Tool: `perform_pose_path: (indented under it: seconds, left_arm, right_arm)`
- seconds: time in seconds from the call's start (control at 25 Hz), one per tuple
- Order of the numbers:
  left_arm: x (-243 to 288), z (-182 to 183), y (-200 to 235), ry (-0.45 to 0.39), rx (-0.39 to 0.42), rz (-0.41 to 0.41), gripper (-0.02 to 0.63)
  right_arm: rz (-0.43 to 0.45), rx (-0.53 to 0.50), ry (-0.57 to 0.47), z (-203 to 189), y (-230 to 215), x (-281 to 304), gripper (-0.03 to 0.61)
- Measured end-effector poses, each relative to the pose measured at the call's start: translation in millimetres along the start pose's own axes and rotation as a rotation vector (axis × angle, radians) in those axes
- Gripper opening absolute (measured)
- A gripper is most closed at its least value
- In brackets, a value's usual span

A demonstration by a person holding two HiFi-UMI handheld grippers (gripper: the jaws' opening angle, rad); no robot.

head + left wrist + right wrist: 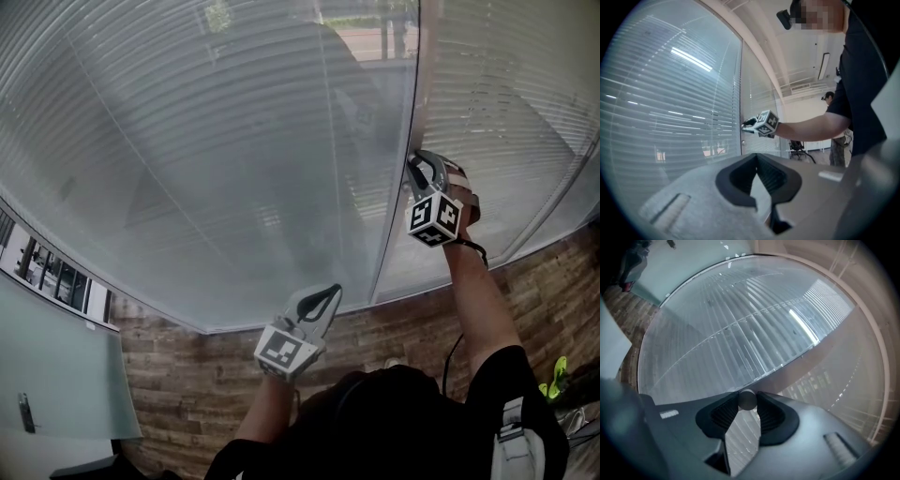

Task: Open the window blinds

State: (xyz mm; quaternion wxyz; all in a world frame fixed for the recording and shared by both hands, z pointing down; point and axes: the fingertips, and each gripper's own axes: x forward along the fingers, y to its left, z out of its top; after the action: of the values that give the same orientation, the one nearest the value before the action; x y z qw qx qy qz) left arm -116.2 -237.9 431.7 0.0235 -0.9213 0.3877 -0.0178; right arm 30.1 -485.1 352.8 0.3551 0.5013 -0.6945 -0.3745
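1. Blinds (234, 141) fill the head view from 9 o'clock round through 12 to 3. Their slats lie nearly flat against the glass, so only dull grey light comes through. I judge the window not yet opened.
2. Right gripper (419, 165) sits at about 2 o'clock in the head view. It reaches out level to the upright frame post (398, 216) between the two panes, most likely because the control for the slats is mounted there.
3. In the right gripper view its fingers are clamped on a small round grey knob (747, 399), one finger at the knob's 9 o'clock and the other at its 3 o'clock. The knob is caught at the very tips. Gripping it across its width probably lets a roll of the wrist turn it, if it is the tilt control.
4. Left gripper (323, 298) hangs at 6 o'clock in the head view, low and well apart from the glass, touching nothing. Its own view shows the fingers together with nothing between them. It seems parked there to stay out of the working arm's way.
5. The step in hand looks like turning the knob to tilt the slats. With the hold only at the fingertips, the knob could slip out once it is twisted.
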Motion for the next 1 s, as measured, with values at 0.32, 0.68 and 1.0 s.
perform_pose_path:
  seconds: [0.32, 0.68, 1.0]
  left_arm:
    - [-3, -5, 4, -0.01, 0.003, 0.007, 0.004]
    - [-5, -4, 5, -0.016, 0.02, 0.007, 0.003]
    - [-3, 2, -2, 0.019, -0.005, -0.004, 0.003]
  right_arm:
    - [-0.006, 0.221, 0.0, 2, -7, -3, 0.126]
    - [0.013, 0.522, -0.052, -5, -8, 0, 0.126]
    - [0.05, 0.827, -0.098, -11, -8, 3, 0.126]
